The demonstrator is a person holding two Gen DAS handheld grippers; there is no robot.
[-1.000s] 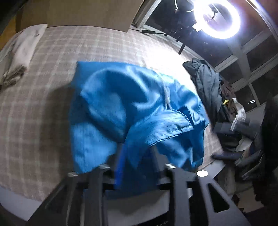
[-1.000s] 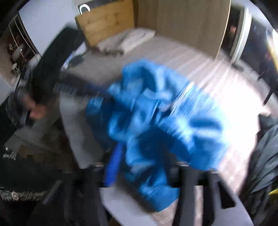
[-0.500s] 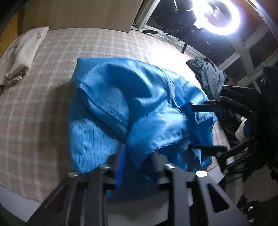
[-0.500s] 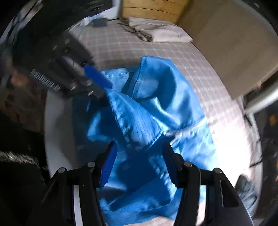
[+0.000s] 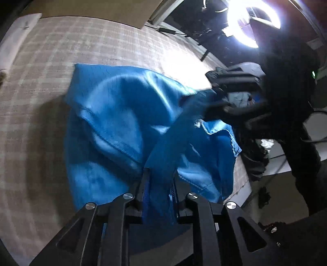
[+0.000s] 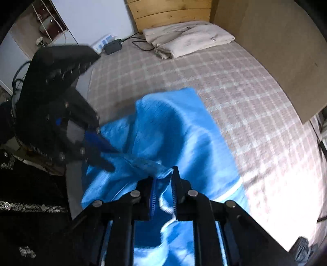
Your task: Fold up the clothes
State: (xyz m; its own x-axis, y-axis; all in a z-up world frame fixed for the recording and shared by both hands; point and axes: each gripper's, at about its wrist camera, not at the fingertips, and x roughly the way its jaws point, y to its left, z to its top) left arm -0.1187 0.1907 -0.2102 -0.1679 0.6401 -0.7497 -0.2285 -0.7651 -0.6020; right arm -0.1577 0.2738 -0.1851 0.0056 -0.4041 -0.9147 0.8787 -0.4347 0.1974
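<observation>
Blue garment point(image 5: 122, 114) lies crumpled on the checked bedspread point(image 5: 40, 81), near the bed's front edge, with one band of it lifted taut between my two tools. Left gripper point(image 5: 159, 184) is clamped on a bunched strip of the cloth; in its own view fabric fills the gap between the blue-padded fingers. Right gripper point(image 6: 162, 180) is also closed down on a fold of the same cloth, fabric pinched between its narrow-set fingers point(image 6: 152, 196). My reading: this is the spread-out step, not yet a fold, since the garment is far from flat and no clean edge is laid down. Next move, as I judge it, calls for drawing the two grips apart and up so the cloth hangs open, then laying it flat on the bedspread; the risk is that I hold two layers or a non-matching pair of points, which would twist it. Left view shows the ring light point(image 5: 253, 22), a dark heap of other clothes point(image 5: 253, 159) at the bed's right side, and the right tool biting the cloth, blurred. Right view alone shows the folded cream garment point(image 6: 188, 38) by the wooden headboard point(image 6: 169, 12), well apart from the blue one.
</observation>
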